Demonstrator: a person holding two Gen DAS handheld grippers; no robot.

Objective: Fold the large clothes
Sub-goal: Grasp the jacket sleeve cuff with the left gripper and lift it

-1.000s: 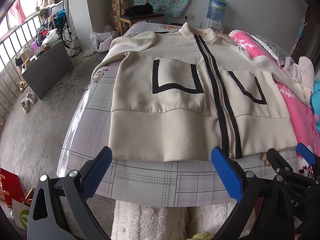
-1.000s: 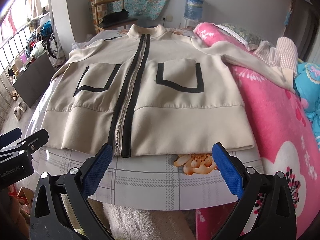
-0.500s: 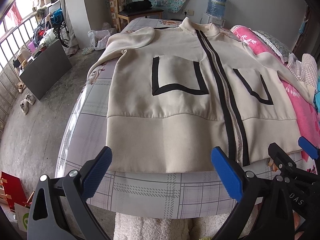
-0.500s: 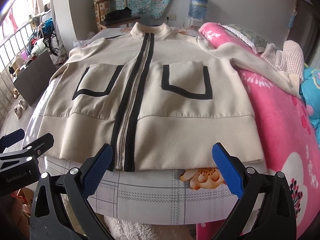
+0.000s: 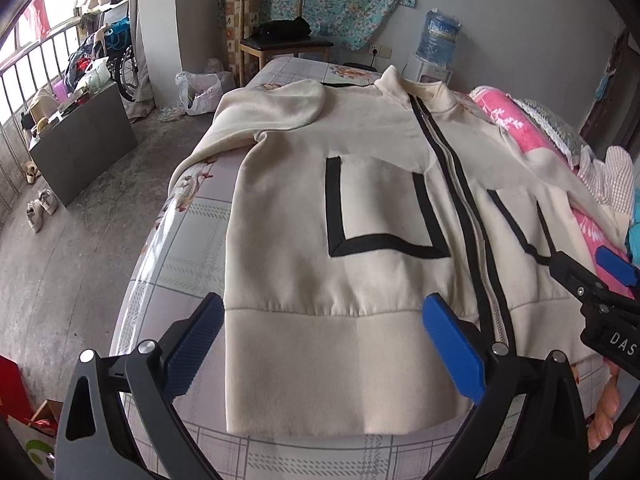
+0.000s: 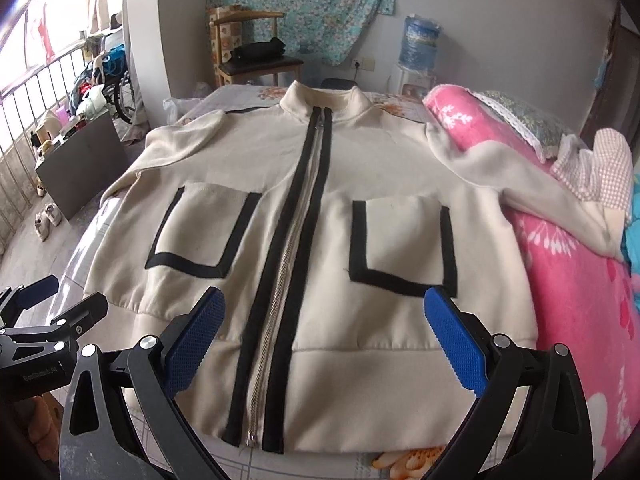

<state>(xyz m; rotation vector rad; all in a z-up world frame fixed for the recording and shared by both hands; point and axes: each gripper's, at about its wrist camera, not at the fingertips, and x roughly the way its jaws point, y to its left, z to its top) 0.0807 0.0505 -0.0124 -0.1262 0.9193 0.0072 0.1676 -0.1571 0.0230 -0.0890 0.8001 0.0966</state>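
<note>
A cream zip-up jacket [image 5: 360,208] [image 6: 320,208] with black trim and two black-edged pockets lies face up and zipped on a checked bed. Its left sleeve [image 5: 256,124] lies along the bed's left edge; its right sleeve [image 6: 532,184] drapes over a pink blanket. My left gripper [image 5: 320,340] hovers open over the hem, left of the zip. My right gripper [image 6: 322,334] hovers open over the hem, straddling the zip. Each gripper shows at the edge of the other's view: the right gripper [image 5: 592,276] and the left gripper [image 6: 60,300]. Nothing is held.
A pink floral blanket [image 6: 580,300] and a checked cloth [image 6: 600,164] lie on the bed's right side. A wooden chair [image 5: 280,40] and a water dispenser [image 5: 440,40] stand beyond the bed. A grey box [image 5: 80,140] and shoes [image 5: 40,208] are on the floor at left.
Both grippers have moved forward over the bed, from short of the jacket's hem to above it. Both stay open.
</note>
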